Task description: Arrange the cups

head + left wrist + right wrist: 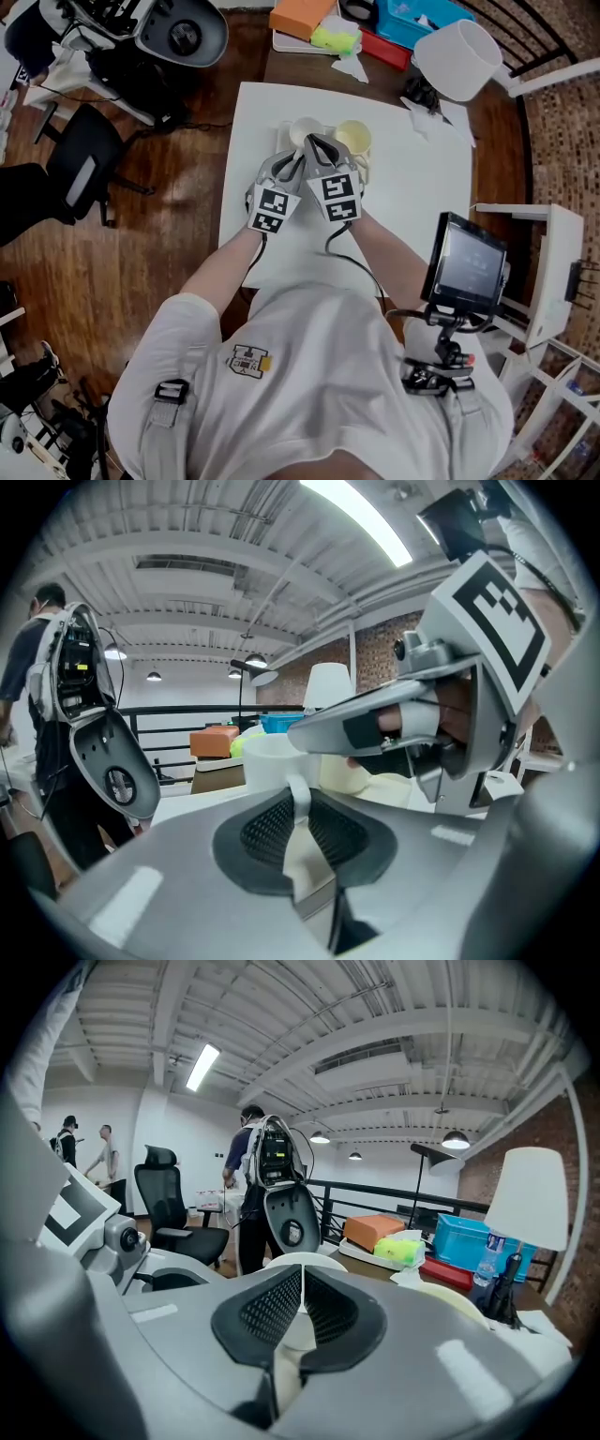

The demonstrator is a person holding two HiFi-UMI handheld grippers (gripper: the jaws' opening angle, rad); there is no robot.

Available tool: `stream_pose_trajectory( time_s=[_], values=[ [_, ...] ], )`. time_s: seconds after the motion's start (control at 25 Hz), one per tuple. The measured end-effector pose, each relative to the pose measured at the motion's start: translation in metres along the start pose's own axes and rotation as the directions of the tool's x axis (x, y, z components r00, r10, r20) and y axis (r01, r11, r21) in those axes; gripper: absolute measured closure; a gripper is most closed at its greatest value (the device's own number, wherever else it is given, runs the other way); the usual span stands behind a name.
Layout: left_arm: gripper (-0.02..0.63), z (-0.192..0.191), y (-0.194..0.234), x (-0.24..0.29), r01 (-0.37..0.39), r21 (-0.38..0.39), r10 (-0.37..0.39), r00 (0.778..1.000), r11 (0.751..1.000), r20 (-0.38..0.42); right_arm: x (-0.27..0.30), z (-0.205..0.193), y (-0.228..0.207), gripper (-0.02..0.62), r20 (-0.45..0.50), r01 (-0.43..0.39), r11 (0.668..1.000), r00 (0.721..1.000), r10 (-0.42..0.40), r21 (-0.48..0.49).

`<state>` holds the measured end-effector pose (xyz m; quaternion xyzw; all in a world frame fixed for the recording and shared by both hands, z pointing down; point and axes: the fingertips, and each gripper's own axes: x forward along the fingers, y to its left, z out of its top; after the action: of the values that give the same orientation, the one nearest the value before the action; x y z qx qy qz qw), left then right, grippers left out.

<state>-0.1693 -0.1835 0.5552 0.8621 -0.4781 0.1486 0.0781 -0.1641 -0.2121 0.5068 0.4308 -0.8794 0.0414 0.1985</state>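
The white table (412,206) lies in front of me, and both cups stand close to the middle of its far edge. A white lamp shade (457,58) stands beyond the table's far right corner.

The white cup (302,127) is on the left, upright, with its handle (298,794) turned back toward me. The pale yellow cup (354,137) stands just beside it on the right. I cannot tell whether the two touch.

Both my tools meet at the white cup, side by side above the table's middle. My left gripper (298,810) is clenched on that cup's handle, which stands upright between the two dark pads. My right gripper (300,1302) reaches the top of the same cup. Its jaws are drawn almost together, with only a thin white line between the pads and the cup's rim showing just past them. Whether it nips the rim I cannot tell.
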Motion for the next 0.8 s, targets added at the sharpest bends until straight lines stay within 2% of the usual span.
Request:
stream_pose_trajectory(
  time_s=[0.36,0.56,0.8],
  values=[
    [0.558,-0.004,0.003,0.008,0.02,-0.022,-0.02,1.0,1.0,0.001,0.008,-0.006,-0.006,0.592,-0.007,-0.002,1.0,1.0,0.002,-0.009],
    [0.508,-0.01,0.005,-0.005,0.024,-0.042,-0.024,1.0,0.999,0.018,0.007,-0.009,0.002,0.584,-0.002,-0.041,0.999,0.999,0.041,0.008],
    [0.508,-0.022,0.016,-0.024,0.006,-0.052,-0.006,1.0,0.999,0.012,0.006,-0.002,0.001,0.584,0.033,-0.043,0.999,0.999,0.043,0.01]
  ],
)
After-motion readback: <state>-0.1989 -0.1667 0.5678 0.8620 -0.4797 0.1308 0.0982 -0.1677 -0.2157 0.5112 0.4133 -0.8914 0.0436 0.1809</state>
